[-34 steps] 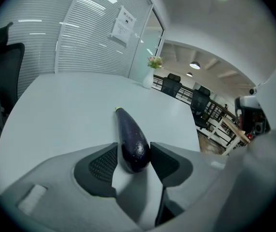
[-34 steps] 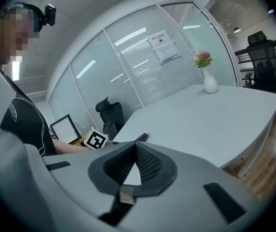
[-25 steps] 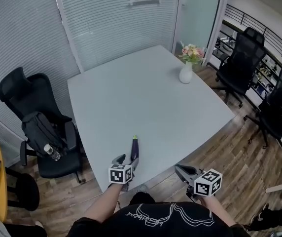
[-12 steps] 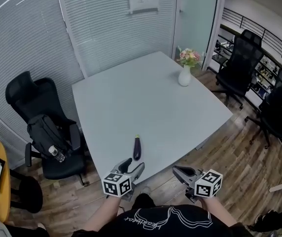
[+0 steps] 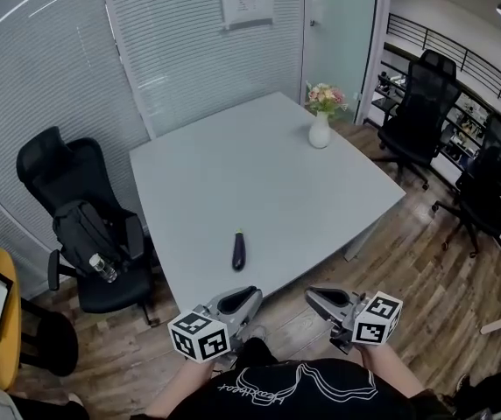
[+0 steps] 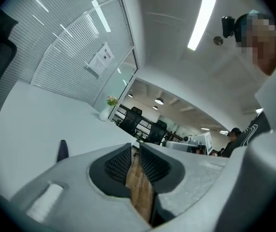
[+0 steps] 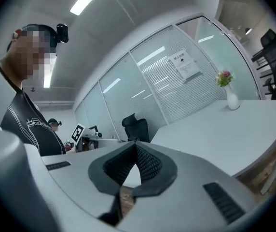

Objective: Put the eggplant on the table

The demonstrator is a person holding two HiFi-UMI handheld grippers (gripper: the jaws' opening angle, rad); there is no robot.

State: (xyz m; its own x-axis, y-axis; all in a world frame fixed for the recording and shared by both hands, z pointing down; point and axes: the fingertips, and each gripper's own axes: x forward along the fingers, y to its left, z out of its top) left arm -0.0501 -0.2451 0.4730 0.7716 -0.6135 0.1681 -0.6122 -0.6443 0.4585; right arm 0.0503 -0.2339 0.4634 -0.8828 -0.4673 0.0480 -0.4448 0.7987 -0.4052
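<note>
The dark purple eggplant (image 5: 239, 250) lies alone on the pale grey table (image 5: 259, 164), near its front edge; in the left gripper view the eggplant (image 6: 62, 150) shows at the lower left. My left gripper (image 5: 252, 294) hangs off the table's front edge, below the eggplant and apart from it. Its jaws are closing, only a thin slit left between them, nothing inside (image 6: 132, 148). My right gripper (image 5: 312, 294) is held beside it to the right, shut and empty, its tips meeting (image 7: 134, 144).
A white vase with flowers (image 5: 320, 132) stands at the table's far right corner. A black office chair carrying a backpack (image 5: 88, 234) is at the left, more black chairs (image 5: 421, 116) at the right. Wooden floor lies under both grippers.
The left gripper let go of the eggplant, drew back off the table edge and rose; its jaws went from wide apart to nearly together. The right gripper rose a little.
</note>
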